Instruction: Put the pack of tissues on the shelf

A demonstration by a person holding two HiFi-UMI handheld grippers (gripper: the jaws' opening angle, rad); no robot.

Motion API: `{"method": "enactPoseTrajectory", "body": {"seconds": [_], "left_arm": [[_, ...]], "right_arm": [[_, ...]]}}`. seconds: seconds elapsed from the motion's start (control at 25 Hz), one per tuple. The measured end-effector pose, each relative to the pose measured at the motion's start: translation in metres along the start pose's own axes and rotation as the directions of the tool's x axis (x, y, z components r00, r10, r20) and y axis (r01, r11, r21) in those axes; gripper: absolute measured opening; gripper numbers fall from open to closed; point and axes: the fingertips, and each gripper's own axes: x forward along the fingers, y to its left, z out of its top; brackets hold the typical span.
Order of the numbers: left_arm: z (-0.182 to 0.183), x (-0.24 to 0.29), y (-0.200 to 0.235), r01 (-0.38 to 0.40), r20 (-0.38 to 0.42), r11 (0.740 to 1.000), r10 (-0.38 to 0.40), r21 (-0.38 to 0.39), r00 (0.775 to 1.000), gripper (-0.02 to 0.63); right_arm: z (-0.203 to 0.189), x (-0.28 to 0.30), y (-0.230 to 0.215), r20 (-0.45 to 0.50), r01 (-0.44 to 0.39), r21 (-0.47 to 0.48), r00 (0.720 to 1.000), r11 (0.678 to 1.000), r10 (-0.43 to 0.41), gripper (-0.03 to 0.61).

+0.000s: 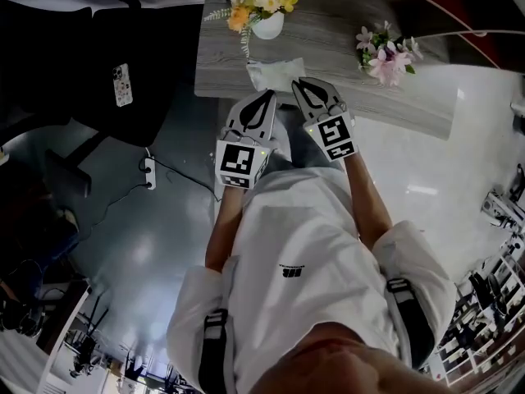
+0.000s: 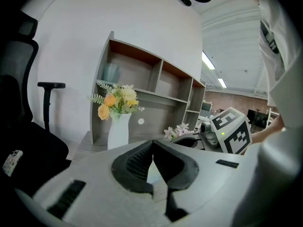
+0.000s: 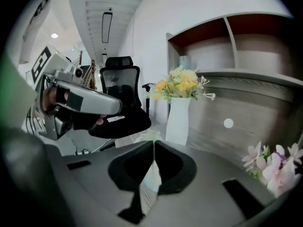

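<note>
The pack of tissues [image 1: 271,72] lies pale and flat near the front edge of the grey wooden desk [image 1: 336,39], just in front of the white vase. It shows beyond the jaw tips in the right gripper view [image 3: 148,136]. My left gripper [image 1: 267,95] hangs at the desk's front edge, shut and empty, a little short of the pack. My right gripper [image 1: 300,83] is beside it, shut and empty, with its tips close to the pack's right corner. The wooden shelf [image 2: 158,82] with open compartments rises at the back of the desk [image 3: 246,46].
A white vase of yellow flowers [image 1: 267,23] stands behind the pack, and pink flowers [image 1: 385,56] sit to the right. A black office chair [image 1: 107,64] with a phone [image 1: 122,84] on it stands left of the desk. A power strip [image 1: 149,171] lies on the floor.
</note>
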Motion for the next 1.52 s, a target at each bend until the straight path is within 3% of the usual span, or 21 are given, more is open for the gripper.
{"method": "enactPoseTrajectory", "body": {"seconds": [0.44,1.0,1.52], "left_arm": [[0.028,-0.023,-0.027,0.038,0.047,0.999,-0.039,0.028,0.998,0.029],[0.062,-0.043,-0.05,0.07,0.05,0.993,-0.075,0.098,0.996,0.029],[0.104,-0.049,-0.061,0.098,0.064,0.982,-0.109,0.162,0.992,0.029]], "right_arm": [[0.04,-0.049,0.016,0.078,0.04,-0.048,0.996,0.998,-0.037,0.031],[0.081,-0.085,0.02,0.157,0.093,-0.055,0.984,0.994,-0.083,0.031],[0.144,-0.118,0.0,0.276,0.159,-0.084,0.952,0.984,-0.131,0.031]]}}
